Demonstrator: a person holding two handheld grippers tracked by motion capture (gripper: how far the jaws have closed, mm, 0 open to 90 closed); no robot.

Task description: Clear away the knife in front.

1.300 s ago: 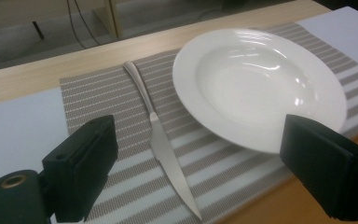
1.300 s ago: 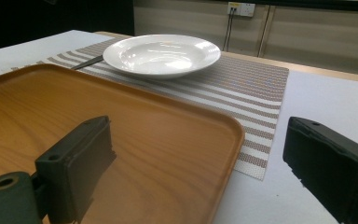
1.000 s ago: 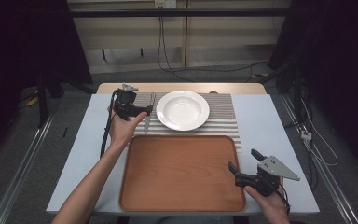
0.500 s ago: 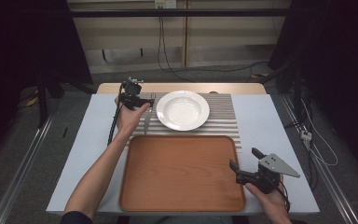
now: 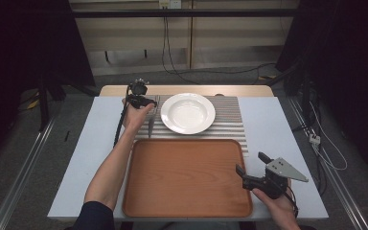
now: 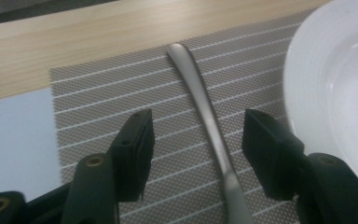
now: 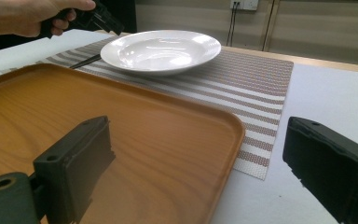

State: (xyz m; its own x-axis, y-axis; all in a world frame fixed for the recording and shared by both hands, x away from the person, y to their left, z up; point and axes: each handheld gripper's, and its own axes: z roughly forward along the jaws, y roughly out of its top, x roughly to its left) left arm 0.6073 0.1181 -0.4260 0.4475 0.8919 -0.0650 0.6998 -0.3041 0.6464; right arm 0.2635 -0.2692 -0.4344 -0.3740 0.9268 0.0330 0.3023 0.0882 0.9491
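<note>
- The table (image 5: 76, 158) carries the whole scene, pale blue-grey on top with a strip of bare wood along the far edge.
- The wooden tray (image 5: 187, 177) takes up the near middle of it, bare, its far rim just beside the near edge of the placemat.
- The striped placemat (image 5: 225, 125) lies beyond the tray, woven grey with thin pale lines.
- The white plate (image 5: 188, 112) sits on the placemat, far of the tray and a little toward the tray's left half.
- Over at the tray's near right corner, the right gripper (image 5: 250, 168) rests in the person's right hand; the right gripper view has its jaws standing wide apart, the tray's corner and bare table between them, gripping nothing.
- Now the action: the left gripper (image 5: 148, 102) is out beyond the tray's far left corner, on the placemat just left of the plate.
- Its jaws have just been closing, and in the left gripper view they stand about half open, one on each side of the utensil handle (image 6: 208, 122); a clear gap shows on both sides, so the pads are not on it.
- That slim metal handle lies flat on the placemat beyond the tray's far left corner, close beside the plate's rim, running away from the tray.
</note>
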